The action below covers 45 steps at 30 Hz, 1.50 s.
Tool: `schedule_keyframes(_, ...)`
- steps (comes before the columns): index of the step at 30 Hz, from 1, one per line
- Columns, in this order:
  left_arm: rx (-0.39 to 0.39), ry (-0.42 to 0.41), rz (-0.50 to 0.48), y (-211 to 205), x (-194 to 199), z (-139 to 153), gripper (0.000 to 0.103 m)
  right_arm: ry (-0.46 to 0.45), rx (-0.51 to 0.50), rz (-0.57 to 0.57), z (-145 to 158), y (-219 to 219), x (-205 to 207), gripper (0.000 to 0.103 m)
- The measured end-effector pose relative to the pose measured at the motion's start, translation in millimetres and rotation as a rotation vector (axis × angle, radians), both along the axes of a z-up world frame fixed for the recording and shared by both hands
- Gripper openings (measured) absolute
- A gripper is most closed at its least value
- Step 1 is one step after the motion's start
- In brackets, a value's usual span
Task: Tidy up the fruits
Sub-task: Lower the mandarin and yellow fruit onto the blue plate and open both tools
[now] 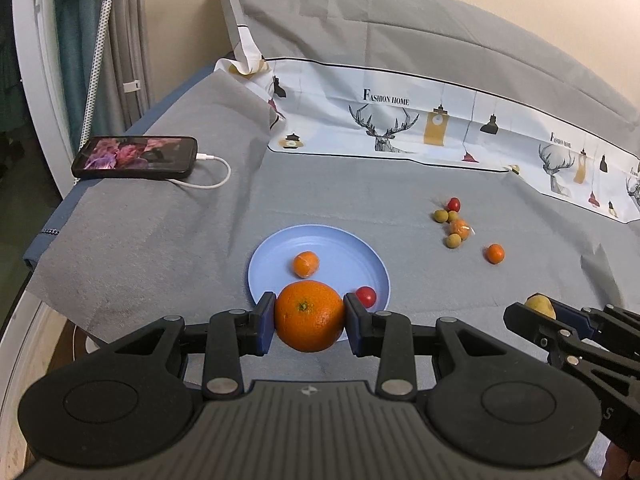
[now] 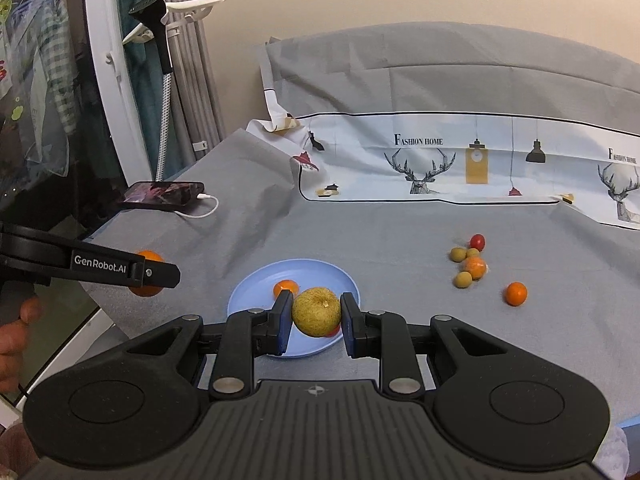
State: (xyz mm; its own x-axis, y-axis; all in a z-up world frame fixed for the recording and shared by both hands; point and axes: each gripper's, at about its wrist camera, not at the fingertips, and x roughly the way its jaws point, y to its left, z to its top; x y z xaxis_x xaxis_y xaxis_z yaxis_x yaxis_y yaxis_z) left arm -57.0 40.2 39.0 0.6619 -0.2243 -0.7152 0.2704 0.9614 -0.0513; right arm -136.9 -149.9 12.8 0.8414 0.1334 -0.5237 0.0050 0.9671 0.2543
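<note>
My left gripper (image 1: 309, 316) is shut on a large orange (image 1: 309, 314), held above the near rim of a light blue plate (image 1: 280, 248). On the plate lie a small mandarin (image 1: 306, 264) and a cherry tomato (image 1: 366, 296). My right gripper (image 2: 316, 312) is shut on a yellow-green round fruit (image 2: 316, 311) over the same plate (image 2: 256, 284). In the left wrist view the right gripper (image 1: 540, 308) shows at the right edge with that fruit. Loose on the grey cloth to the right lie small green fruits (image 1: 441, 215), a red tomato (image 1: 453, 203), a wrapped mandarin (image 1: 459, 227) and another mandarin (image 1: 495, 254).
A phone (image 1: 136, 157) on a white charging cable (image 1: 212, 178) lies at the back left of the grey cloth (image 1: 160, 240). A printed white sheet (image 1: 400, 120) runs along the back, with grey bedding behind it. A white frame and curtains stand at the left. A hand (image 2: 16, 332) holds the left gripper.
</note>
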Motion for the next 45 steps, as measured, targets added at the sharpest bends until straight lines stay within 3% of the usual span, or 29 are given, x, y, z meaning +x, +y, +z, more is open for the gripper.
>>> schedule_keyframes(24, 0.019, 0.041, 0.011, -5, 35, -15, 0.040, 0.072, 0.016, 0.035, -23, 0, 36, 0.026)
schedule_keyframes(45, 0.088, 0.156, 0.012, -31, 134, -82, 0.040, 0.196, 0.018, 0.102, -81, 16, 138, 0.026)
